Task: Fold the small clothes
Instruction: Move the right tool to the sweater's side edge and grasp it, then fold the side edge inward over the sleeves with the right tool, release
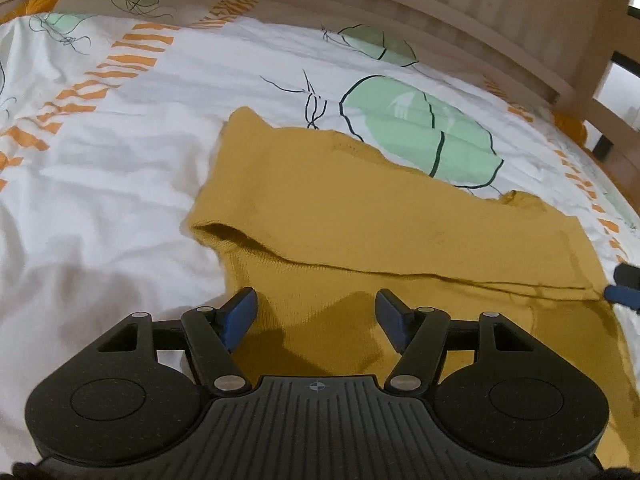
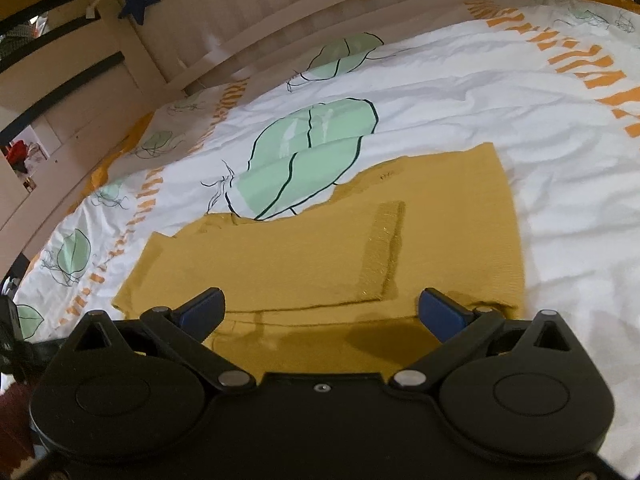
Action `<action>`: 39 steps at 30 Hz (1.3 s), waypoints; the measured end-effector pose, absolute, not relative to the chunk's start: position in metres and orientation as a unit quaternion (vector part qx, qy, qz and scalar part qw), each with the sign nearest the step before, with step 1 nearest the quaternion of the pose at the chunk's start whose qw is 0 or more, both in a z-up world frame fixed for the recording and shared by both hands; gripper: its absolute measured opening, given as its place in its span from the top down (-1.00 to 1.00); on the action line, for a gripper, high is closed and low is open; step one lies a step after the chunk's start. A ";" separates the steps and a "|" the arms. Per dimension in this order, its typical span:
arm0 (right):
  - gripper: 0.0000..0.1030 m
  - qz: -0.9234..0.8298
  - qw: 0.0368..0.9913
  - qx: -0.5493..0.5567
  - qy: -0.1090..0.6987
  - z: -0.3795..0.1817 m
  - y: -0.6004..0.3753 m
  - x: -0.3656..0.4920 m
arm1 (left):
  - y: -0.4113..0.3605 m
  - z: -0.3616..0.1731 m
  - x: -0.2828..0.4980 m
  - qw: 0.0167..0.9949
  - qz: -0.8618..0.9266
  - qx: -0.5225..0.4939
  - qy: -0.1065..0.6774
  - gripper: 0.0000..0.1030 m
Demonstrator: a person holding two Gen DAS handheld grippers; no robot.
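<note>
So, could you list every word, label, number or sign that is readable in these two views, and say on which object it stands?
No readable text in either view.
Left gripper body: a small round crosshair mark, no letters.
Mustard sweater: a tiny dark mark near its far edge, too small to read.
Bed cover: orange strokes and green leaf drawings, a pattern only, not writing.
Blue star hanging on the bed frame: a plain shape, no text.
</note>
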State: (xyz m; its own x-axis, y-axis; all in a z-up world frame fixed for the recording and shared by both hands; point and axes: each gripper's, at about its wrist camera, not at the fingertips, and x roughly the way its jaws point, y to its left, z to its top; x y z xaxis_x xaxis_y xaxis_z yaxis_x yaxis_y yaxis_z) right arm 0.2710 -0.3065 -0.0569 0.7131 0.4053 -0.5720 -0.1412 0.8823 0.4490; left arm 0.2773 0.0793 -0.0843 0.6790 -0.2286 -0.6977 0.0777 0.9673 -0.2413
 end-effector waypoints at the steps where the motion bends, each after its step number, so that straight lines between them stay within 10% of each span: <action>1: -0.99 0.152 0.907 0.187 0.346 -0.056 -0.305 0.273 | 0.079 -0.087 0.278 0.911 -0.085 -0.096 0.391 -0.25; 14: -0.92 0.134 0.893 0.213 0.374 -0.072 -0.299 0.316 | 0.076 -0.097 0.273 0.917 -0.085 -0.080 0.382 -0.35; 21: 0.68 0.106 0.890 0.169 0.410 -0.065 -0.286 0.328 | 0.075 -0.097 0.273 0.917 -0.086 -0.079 0.383 -0.41; 39: 0.52 0.030 0.905 0.118 0.407 -0.051 -0.337 0.333 | 0.075 -0.099 0.273 0.917 -0.088 -0.084 0.380 -0.43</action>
State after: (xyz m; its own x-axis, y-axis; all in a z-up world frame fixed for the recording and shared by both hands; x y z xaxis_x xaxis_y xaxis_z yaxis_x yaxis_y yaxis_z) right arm 0.3328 -0.3373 -0.0511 0.6674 0.1511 -0.7292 0.0409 0.9703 0.2385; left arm 0.2735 0.0750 -0.0987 0.6961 -0.2255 -0.6817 0.0985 0.9704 -0.2204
